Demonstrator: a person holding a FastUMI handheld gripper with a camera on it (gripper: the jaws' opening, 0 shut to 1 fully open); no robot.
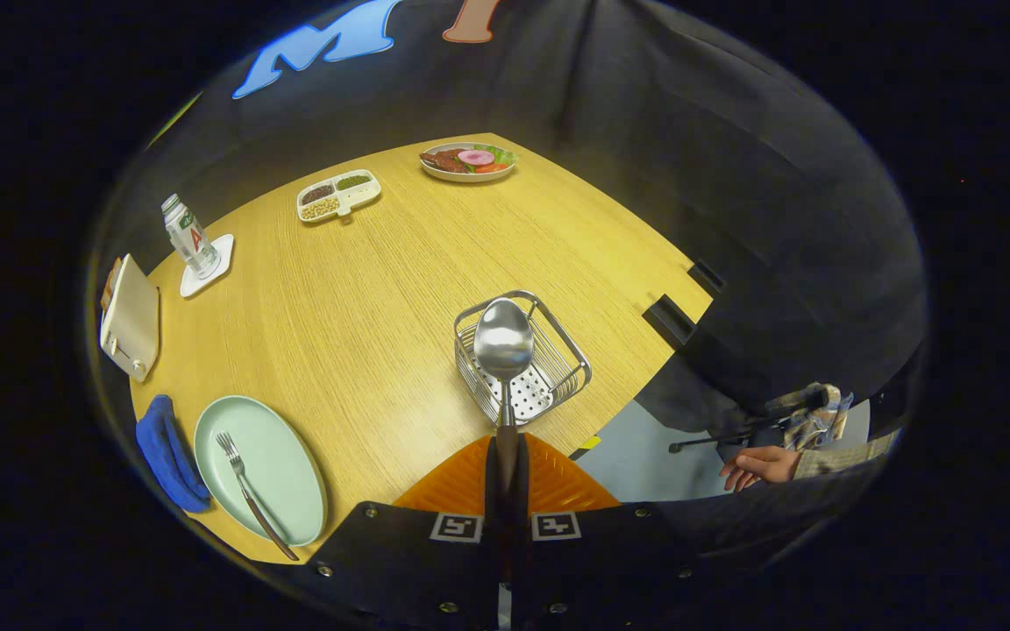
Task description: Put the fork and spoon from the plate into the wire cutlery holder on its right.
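- Steel spoon (504, 350), dark-handled, is clamped by its handle between the gripper (506, 469) fingers, its long axis running straight ahead, bowl poised over the square wire cutlery holder (558, 346) on the wooden tabletop (365, 298).
- The metal fork (245, 489) lies on the pale green oval plate (281, 456), well left of the fingers.

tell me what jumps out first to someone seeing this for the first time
The spoon stands out: the gripper is shut on its dark handle, bowl up, in front of the wire cutlery holder on the wooden table. Off to the side, the fork lies alone on the pale green plate.
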